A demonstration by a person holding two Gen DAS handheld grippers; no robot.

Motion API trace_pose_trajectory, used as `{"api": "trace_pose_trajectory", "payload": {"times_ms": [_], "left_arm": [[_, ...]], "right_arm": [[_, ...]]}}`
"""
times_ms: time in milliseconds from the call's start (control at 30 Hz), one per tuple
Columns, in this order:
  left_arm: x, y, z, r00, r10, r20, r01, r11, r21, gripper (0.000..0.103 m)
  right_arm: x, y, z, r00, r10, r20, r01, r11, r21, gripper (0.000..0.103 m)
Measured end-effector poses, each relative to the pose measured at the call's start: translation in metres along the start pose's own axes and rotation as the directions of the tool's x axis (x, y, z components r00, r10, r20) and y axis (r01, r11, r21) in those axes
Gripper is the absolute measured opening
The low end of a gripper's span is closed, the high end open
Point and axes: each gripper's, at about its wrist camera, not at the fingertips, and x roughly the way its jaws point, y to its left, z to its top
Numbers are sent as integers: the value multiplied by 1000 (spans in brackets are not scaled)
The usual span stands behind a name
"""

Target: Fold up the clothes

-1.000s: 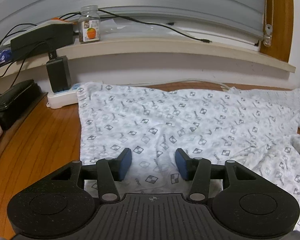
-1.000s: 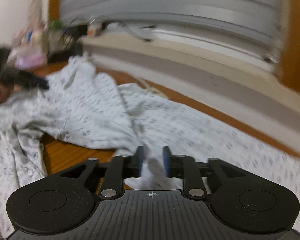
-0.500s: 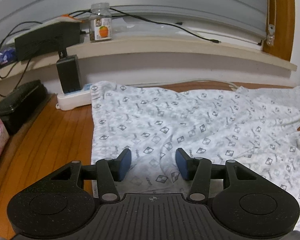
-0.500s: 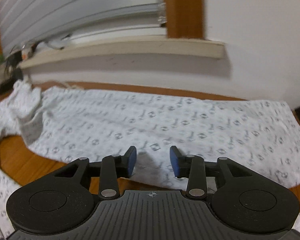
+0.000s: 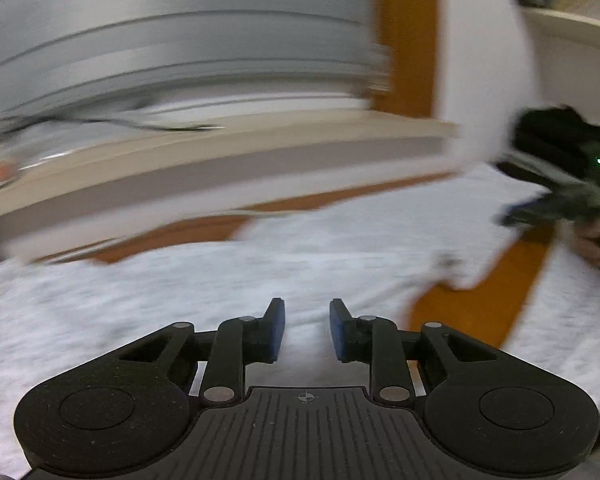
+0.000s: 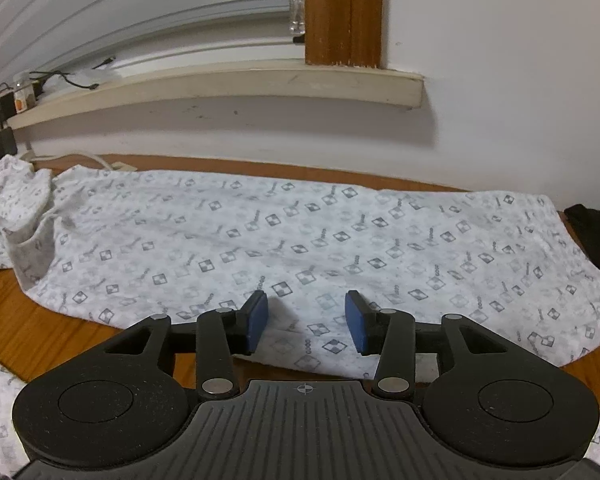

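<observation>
Left wrist view, blurred: my left gripper (image 5: pixel 307 330) hangs over the patterned garment (image 5: pixel 220 280), jaws closing with a gap and nothing pinched, the cloth spread on the wooden table (image 5: pixel 472 304).

Right wrist view: my right gripper (image 6: pixel 307 322) is opening above the garment's near edge, empty. The garment (image 6: pixel 300 232) lies flat below the window sill (image 6: pixel 220 88).

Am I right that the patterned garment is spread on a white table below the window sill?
Not quite: the table is brown wood, not white. The right wrist view shows the patterned garment spread on it below the window sill.
</observation>
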Motion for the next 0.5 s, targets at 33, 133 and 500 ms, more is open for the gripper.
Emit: {"api": "trace_pose_trajectory", "payload": {"times_ms": [33,133,500], "left_arm": [[7,-12,3,1000,-22,-9,22,999,26,29],[28,-35,7,999,-25,-43,30,994,105,36],[46,-45,-2,998,15,-64,-6,990,140,27]], "right_arm": [[0,0,0,1000,-1,0,1,1000,-2,44],[0,0,0,1000,-6,0,6,1000,2,44],[0,-3,-1,1000,-22,0,22,999,23,44]]}}
